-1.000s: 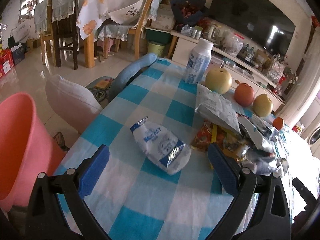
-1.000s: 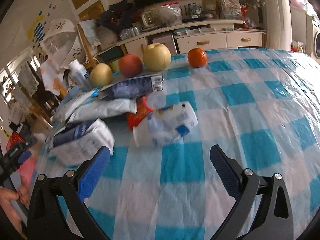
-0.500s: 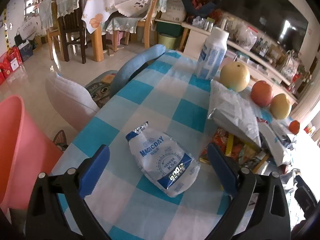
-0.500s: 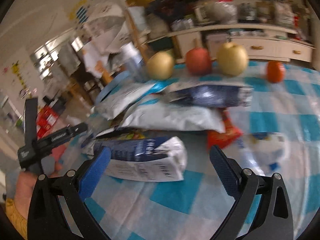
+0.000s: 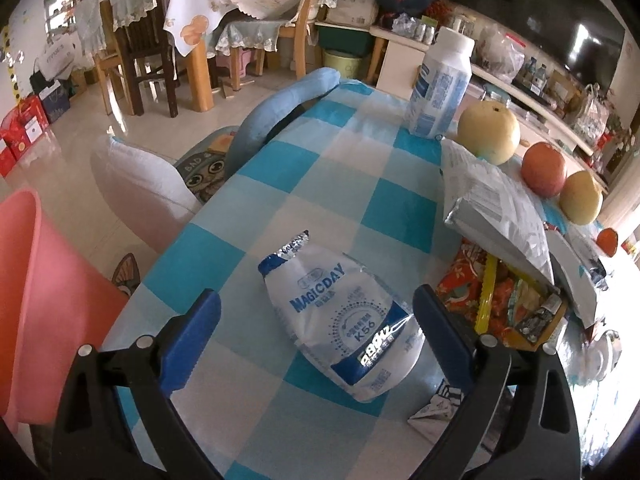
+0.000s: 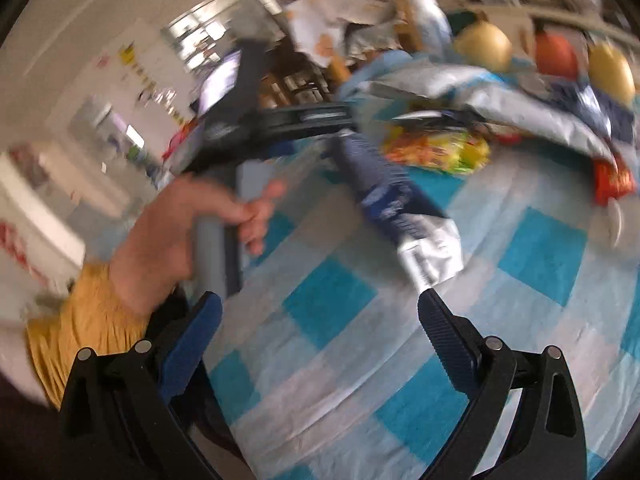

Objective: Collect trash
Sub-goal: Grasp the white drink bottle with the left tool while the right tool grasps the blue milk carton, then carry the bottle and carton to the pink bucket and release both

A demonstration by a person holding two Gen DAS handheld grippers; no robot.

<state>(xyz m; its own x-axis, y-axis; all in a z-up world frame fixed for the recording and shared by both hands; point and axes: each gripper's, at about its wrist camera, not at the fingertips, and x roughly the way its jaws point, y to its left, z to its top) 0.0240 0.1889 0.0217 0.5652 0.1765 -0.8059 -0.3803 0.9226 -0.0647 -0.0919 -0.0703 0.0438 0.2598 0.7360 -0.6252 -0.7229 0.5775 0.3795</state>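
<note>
A white and blue snack bag (image 5: 340, 312) lies on the checked tablecloth (image 5: 320, 168), between the fingers of my open left gripper (image 5: 316, 316), which hovers just over it. The same bag shows blurred in the right wrist view (image 6: 404, 216). More wrappers lie in a pile to the right: a silver bag (image 5: 496, 208) and colourful packets (image 5: 504, 300). My right gripper (image 6: 320, 320) is open and empty over the cloth, facing the left gripper's handle and the hand (image 6: 192, 232) that holds it.
A pink bin (image 5: 36, 300) stands on the floor left of the table. A white bottle (image 5: 440, 88), two pears (image 5: 489, 132), an apple (image 5: 544, 168) and an orange (image 5: 608, 240) stand along the far edge. A cushioned chair (image 5: 160, 184) is beside the table.
My left gripper has moved forward and down until the white and blue bag sits between its fingers. My right gripper has swung left, from the middle wrappers toward the left hand.
</note>
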